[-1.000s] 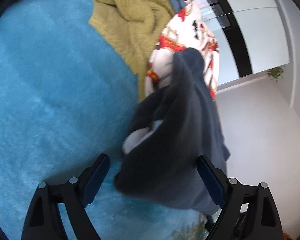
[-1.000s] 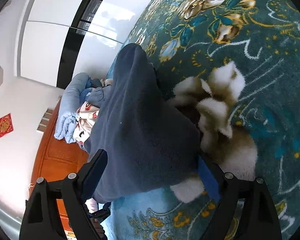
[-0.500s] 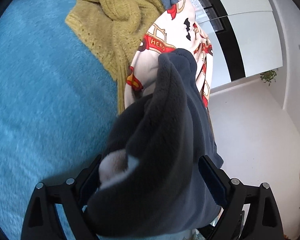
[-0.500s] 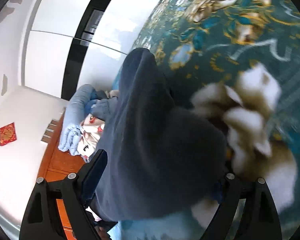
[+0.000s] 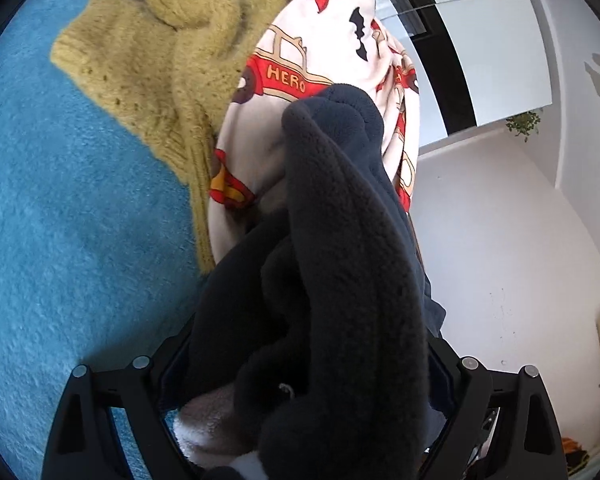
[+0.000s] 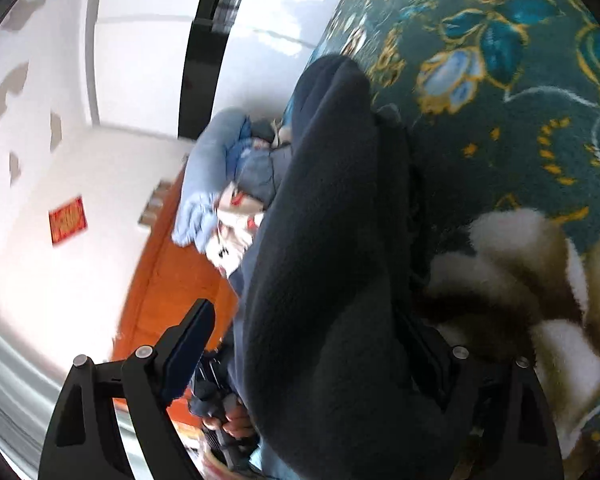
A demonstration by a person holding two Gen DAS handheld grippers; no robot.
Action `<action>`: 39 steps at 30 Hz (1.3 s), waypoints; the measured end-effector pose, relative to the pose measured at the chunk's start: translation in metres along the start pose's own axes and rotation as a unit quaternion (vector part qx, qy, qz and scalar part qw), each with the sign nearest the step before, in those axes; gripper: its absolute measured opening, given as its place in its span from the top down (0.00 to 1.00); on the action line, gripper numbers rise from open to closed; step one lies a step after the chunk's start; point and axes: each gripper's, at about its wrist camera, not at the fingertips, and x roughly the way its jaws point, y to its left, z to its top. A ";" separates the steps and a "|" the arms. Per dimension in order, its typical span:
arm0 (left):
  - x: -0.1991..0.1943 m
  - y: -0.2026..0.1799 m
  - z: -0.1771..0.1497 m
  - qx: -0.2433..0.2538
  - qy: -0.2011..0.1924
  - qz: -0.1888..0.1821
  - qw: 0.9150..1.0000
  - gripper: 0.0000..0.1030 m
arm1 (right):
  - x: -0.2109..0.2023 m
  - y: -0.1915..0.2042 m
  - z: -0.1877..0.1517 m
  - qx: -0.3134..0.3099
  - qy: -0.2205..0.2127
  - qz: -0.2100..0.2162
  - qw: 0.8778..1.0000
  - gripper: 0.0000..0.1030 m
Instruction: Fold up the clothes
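Observation:
A dark navy fleece garment point(image 5: 340, 280) with a pale lining fills the space between my left gripper's point(image 5: 308, 344) wide-apart fingers and hides both tips. It rests against a white car-print garment point(image 5: 300, 76) and a mustard knit sweater point(image 5: 172, 52) on the blue bed cover point(image 5: 60, 220). In the right wrist view the same fleece point(image 6: 332, 260) drapes between my right gripper's point(image 6: 312, 320) fingers, which stand wide apart. The left finger point(image 6: 192, 340) is bare; the right one is under cloth.
A teal floral blanket point(image 6: 500, 80) with white-brown flowers lies to the right. A pile of light blue clothes point(image 6: 208, 176) sits farther back by an orange wooden cabinet point(image 6: 168, 280). White walls and a dark-framed wardrobe point(image 5: 440, 40) lie behind.
The fleece has bunched up closer to both cameras and now fills more of each view. The left view has moved nearer the car-print garment and the sweater.

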 end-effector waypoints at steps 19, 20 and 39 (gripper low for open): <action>-0.036 -0.032 -0.007 0.092 0.023 0.035 0.995 0.62 | -0.006 0.020 -0.031 0.047 -0.063 -0.100 0.992 0.51; -0.043 -0.039 -0.006 0.107 0.020 0.037 0.993 0.63 | -0.004 0.029 -0.034 0.037 -0.060 -0.103 0.992 0.51; -0.289 -0.032 0.108 0.220 -0.091 0.058 0.970 0.64 | 0.109 0.200 -0.112 -0.103 0.028 -0.004 0.994 0.53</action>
